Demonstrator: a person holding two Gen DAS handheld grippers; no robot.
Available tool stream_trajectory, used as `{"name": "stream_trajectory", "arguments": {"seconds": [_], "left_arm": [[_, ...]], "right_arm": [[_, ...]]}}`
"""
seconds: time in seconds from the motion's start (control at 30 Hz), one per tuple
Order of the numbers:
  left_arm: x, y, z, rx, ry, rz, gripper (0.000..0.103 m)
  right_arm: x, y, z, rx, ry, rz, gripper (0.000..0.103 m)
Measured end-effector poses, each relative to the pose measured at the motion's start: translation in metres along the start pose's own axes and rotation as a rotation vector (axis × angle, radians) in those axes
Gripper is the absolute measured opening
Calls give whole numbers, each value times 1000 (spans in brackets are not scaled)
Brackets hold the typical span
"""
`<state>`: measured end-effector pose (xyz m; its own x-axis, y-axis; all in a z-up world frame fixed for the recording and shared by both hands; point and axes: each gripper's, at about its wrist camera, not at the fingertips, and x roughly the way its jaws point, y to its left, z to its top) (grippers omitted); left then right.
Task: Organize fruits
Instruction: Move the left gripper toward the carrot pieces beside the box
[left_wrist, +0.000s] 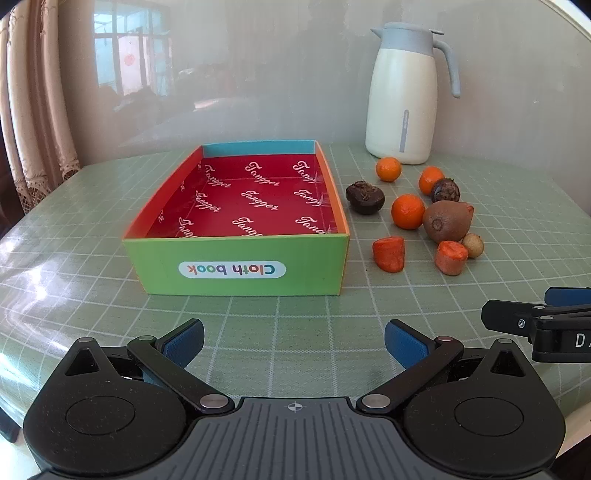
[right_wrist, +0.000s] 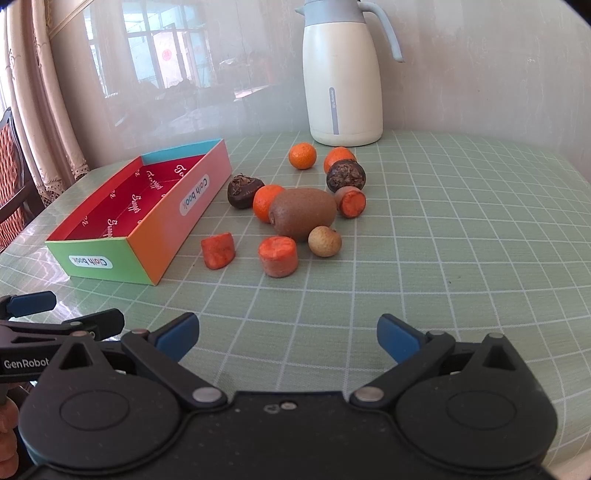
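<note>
An empty colourful "Cloth book" box (left_wrist: 236, 266) with a red lining stands on the table; it also shows in the right wrist view (right_wrist: 147, 236). To its right lie loose pieces: a brown kiwi (right_wrist: 303, 212), three small oranges (right_wrist: 302, 155), two dark brown fruits (right_wrist: 243, 191), a pale longan (right_wrist: 324, 241) and three carrot chunks (right_wrist: 277, 255). My left gripper (left_wrist: 294, 343) is open and empty, in front of the box. My right gripper (right_wrist: 287, 338) is open and empty, in front of the fruit pile.
A white and grey thermos jug (right_wrist: 345, 74) stands at the back by the wall, behind the fruit. The table has a green checked cloth (right_wrist: 461, 240). A curtain (left_wrist: 33, 122) hangs at the far left.
</note>
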<state>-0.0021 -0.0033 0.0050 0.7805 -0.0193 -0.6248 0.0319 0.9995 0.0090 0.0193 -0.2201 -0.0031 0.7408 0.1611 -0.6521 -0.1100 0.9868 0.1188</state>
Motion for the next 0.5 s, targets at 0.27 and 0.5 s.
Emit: {"name": "stream_trajectory", "arguments": {"seconds": [0.27, 0.5], "left_arm": [[3, -11, 3, 42, 25, -28, 103], [5, -21, 7, 68, 62, -53, 103]], "right_arm": [[-6, -6, 2, 25, -16, 0, 103], [-14, -30, 6, 115, -47, -10, 103]]}}
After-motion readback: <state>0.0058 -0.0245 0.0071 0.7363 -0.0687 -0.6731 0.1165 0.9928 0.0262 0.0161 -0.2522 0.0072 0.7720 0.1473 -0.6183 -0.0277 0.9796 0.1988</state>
